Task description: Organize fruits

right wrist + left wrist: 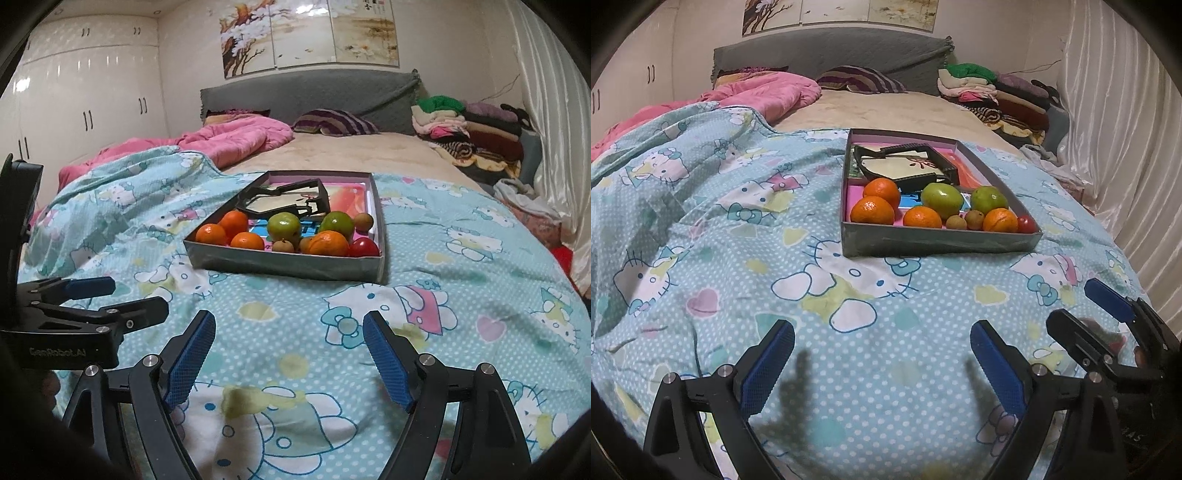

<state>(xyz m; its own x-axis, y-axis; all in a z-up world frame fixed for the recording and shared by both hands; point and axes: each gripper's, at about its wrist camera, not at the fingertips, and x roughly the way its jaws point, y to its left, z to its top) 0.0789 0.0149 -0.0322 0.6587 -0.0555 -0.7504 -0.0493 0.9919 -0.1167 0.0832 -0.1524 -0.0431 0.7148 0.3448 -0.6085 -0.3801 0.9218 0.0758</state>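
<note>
Left wrist view showed the left gripper (882,363) spread wide and empty above the Hello Kitty blanket (720,229), with the right gripper (1082,314) at its lower right, also parted. Ahead, well apart from both, the grey box (938,243) on the bed held oranges (872,210), green fruits (942,201), small brown fruits (974,219) and a red one (1027,224). Right wrist view alone revealed a further brown fruit (364,221) (hidden in the other) behind the right green one.
</note>
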